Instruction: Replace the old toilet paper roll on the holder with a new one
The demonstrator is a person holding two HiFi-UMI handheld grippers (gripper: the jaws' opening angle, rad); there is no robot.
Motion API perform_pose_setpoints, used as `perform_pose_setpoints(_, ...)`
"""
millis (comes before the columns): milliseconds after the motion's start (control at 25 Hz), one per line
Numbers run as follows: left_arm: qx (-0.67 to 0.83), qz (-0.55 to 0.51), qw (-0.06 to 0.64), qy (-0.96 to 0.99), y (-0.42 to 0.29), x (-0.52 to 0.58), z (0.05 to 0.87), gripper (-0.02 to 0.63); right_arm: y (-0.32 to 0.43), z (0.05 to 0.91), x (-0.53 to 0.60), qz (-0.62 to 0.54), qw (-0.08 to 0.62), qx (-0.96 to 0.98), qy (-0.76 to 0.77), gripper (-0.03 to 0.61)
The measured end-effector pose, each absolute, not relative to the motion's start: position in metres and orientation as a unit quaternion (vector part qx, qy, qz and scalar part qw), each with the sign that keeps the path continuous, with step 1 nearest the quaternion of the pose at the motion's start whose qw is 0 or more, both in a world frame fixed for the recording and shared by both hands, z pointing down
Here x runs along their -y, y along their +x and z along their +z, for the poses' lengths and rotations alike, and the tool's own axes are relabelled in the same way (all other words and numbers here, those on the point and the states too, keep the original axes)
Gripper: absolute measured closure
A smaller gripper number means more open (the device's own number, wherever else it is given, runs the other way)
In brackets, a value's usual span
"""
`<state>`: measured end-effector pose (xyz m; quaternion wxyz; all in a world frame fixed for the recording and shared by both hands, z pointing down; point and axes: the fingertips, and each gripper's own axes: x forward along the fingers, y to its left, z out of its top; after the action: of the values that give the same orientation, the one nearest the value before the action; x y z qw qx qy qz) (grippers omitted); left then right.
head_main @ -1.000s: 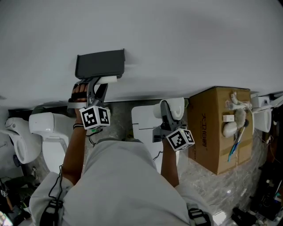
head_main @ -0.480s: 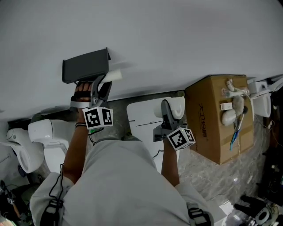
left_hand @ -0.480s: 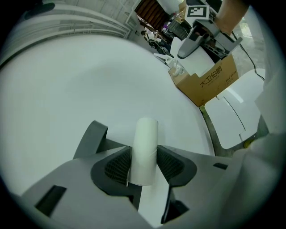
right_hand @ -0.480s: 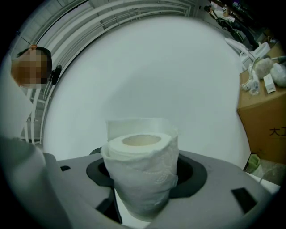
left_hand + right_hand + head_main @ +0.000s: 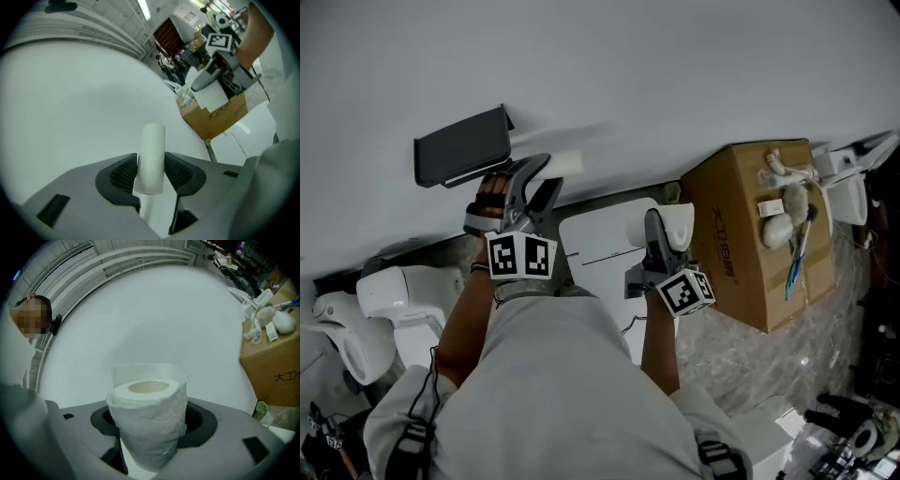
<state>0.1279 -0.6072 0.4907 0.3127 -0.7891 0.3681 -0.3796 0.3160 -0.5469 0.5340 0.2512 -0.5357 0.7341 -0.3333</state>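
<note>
The left gripper (image 5: 539, 180) has drawn the bare tube (image 5: 567, 163) out from under the black holder (image 5: 461, 148) and carried it rightward along the wall (image 5: 675, 75). The tube now sits clear of the holder's right end. The jaws have just been closing a little and clamp the smooth, pale cardboard cylinder between ribbed black pads, the gripper pointing at the wall. The right gripper (image 5: 664, 223) stays in front of the person, jaws pressed on a soft, embossed white roll (image 5: 680, 225) whose open core faces up, beside a brown cardboard box (image 5: 750, 234).
</note>
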Motion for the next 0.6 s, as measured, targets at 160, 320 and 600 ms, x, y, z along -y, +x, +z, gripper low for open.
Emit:
perform_pose_setpoints(160,-0.372,-0.305,0.239,-0.844,0.136,0.588,0.479,0.411,0.318,0.533,0.544,-0.341,0.266,-0.723,-0.538,0.272)
perform_pose_setpoints(320,-0.392,-0.273,0.187,-0.859,0.111,0.571,0.474,0.411,0.319,0.529,0.547,-0.361,0.285,-0.7,-0.547,0.273)
perform_pose_setpoints(600,-0.453,-0.269,0.166,-0.834,0.043,0.548,0.465,0.411,0.275,0.521,0.573,-0.431,0.367,-0.672,-0.478,0.273)
